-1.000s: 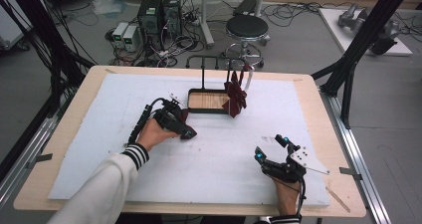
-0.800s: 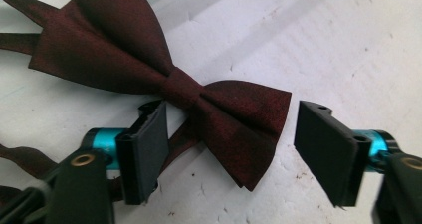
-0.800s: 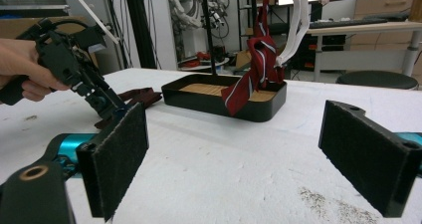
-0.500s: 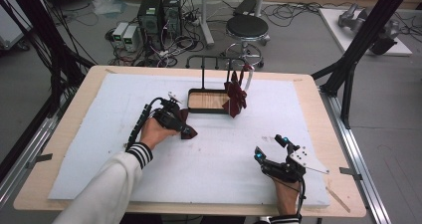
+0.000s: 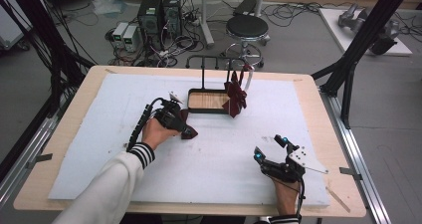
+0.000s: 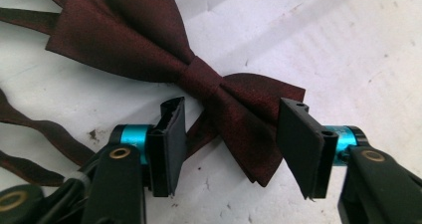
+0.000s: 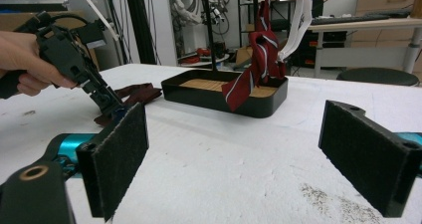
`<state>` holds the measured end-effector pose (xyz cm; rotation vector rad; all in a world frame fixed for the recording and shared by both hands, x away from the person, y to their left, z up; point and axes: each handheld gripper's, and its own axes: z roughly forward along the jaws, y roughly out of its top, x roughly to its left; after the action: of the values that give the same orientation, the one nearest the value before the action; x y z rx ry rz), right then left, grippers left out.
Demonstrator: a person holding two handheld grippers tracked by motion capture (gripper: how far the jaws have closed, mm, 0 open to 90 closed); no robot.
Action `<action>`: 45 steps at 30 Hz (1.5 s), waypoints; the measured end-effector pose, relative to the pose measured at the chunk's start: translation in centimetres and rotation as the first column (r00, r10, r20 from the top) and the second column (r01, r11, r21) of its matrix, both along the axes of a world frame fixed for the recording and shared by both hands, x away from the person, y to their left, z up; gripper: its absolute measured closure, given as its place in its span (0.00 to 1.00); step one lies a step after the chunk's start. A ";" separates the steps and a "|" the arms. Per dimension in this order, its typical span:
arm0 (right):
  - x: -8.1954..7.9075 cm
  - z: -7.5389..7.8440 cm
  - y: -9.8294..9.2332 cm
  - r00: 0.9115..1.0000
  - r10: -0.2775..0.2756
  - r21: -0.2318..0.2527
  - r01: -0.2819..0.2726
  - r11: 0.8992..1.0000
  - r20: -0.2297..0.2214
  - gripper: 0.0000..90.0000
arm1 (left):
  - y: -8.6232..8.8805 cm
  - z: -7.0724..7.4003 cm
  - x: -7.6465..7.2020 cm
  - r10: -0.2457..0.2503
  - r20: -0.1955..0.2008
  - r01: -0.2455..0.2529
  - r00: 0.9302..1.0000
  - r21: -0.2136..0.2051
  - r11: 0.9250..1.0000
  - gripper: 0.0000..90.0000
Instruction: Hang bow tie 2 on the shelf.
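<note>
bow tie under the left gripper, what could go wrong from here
The left gripper, whose jaws have just been closing, straddles one wing of the dark red bow tie, but the pads look not yet pressed on it. A grip on that wing's edge alone may slip, or crumple the fabric. The thin strap trails loose on the white mat and could snag on the black tray or on the striped tie hanging from the stand.

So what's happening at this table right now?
A person works with a tool in each hand. The left tool is down on a dark red bow tie lying on the white table cover; its jaws have just been closing around one wing, though a gap shows at the pads. The right tool sits open, apart near the table's front. Behind, a striped red tie hangs on a black stand with a tray.
</note>
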<state>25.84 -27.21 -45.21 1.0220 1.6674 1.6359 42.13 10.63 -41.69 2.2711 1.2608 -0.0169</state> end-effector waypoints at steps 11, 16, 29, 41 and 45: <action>0.0 0.0 0.1 1.000 -0.002 0.001 0.002 1.000 0.000 0.13 | -0.8 0.0 0.0 -0.019 0.034 0.017 0.999 0.036 0.999 0.79; 0.0 0.0 0.1 1.000 -0.001 0.002 0.001 1.000 0.001 0.13 | -0.7 0.1 0.0 -0.024 0.044 0.023 0.999 0.031 0.999 0.89; 0.0 0.0 0.1 1.000 -0.001 -0.010 0.001 1.000 0.006 0.13 | -0.1 1.9 -1.0 -0.057 0.192 0.056 0.980 0.010 0.998 0.91; -0.2 -0.1 0.3 0.999 -0.020 -0.023 0.020 1.000 0.031 0.13 | 0.8 4.4 -1.8 -0.065 0.321 0.079 0.945 -0.030 0.996 0.92; -0.3 -0.1 0.5 0.999 -0.021 -0.024 0.022 0.999 0.038 0.13 | 0.7 4.9 -1.8 -0.071 0.348 0.088 0.935 -0.035 0.995 0.92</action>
<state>25.54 -26.74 -45.28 0.9882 1.6425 1.6074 40.30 11.37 -36.76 2.1615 0.9716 0.3066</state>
